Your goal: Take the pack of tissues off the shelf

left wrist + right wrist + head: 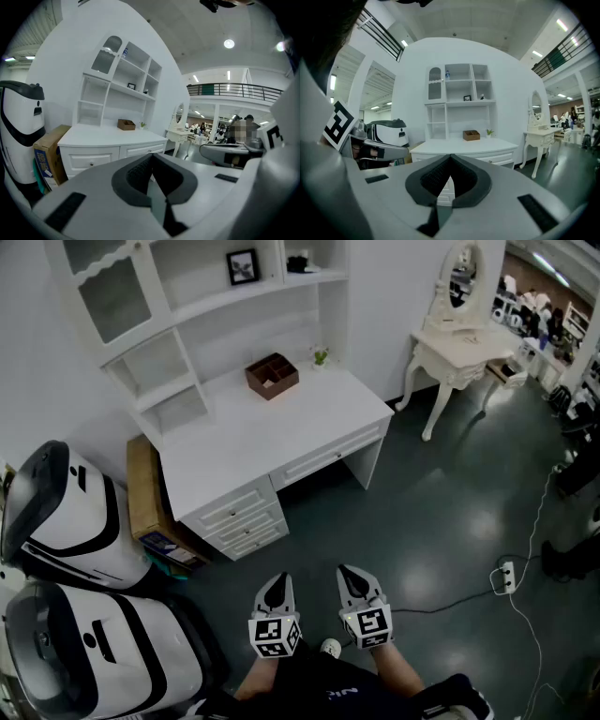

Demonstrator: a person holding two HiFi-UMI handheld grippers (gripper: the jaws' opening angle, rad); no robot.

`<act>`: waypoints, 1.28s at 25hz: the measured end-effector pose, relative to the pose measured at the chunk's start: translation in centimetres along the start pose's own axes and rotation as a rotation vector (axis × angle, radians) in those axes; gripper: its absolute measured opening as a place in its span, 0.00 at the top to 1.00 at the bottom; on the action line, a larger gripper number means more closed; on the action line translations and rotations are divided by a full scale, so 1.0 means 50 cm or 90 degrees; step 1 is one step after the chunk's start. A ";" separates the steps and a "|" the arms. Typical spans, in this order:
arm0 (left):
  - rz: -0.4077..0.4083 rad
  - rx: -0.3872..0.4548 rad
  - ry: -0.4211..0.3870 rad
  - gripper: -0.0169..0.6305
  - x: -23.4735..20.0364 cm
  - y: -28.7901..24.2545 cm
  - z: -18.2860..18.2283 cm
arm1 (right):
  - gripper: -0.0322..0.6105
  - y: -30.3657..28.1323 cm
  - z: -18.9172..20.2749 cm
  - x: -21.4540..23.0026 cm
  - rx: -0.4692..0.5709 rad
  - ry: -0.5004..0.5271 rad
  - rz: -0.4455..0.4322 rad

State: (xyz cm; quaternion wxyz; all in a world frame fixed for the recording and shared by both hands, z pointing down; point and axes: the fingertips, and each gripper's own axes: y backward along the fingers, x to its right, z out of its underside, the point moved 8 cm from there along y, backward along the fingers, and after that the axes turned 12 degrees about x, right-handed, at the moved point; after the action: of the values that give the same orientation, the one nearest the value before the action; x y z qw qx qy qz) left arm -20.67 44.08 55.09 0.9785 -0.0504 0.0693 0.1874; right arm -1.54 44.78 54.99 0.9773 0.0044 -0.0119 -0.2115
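A white desk (281,432) with a shelf unit (178,306) stands a few steps ahead of me. High on a shelf beside the glass door sits a small blue and white item (447,74), also in the left gripper view (124,52); it is too small to tell what it is. My left gripper (279,583) and right gripper (348,574) are held side by side low in the head view, above the dark floor and well short of the desk. Both are shut with nothing between the jaws (151,157) (450,157).
On the desk top are a brown wooden organiser (272,375) and a small plant (321,356); a picture frame (243,266) stands on a shelf. Two white machines (66,512) and a cardboard box (145,488) stand left. A dressing table (459,343) is right; a power strip (507,575) lies on the floor.
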 end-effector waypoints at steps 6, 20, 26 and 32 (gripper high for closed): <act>0.019 0.006 -0.008 0.97 0.000 0.019 -0.006 | 0.94 0.016 -0.009 -0.011 -0.003 0.017 0.002; 0.146 -0.005 0.008 0.36 -0.014 0.013 -0.006 | 0.26 -0.003 -0.004 -0.051 -0.020 -0.032 -0.052; 0.167 0.007 0.000 0.36 -0.031 -0.005 -0.015 | 0.25 -0.021 -0.010 -0.057 -0.017 -0.016 -0.029; 0.182 0.008 -0.002 0.36 -0.069 -0.032 -0.021 | 0.25 -0.050 -0.012 -0.064 -0.016 -0.008 0.000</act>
State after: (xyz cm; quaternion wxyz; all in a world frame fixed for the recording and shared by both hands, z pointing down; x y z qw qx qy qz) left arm -23.36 41.23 54.71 0.9423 -0.0338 0.0754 0.3244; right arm -5.49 43.82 54.30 0.9772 -0.0089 -0.0156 -0.2115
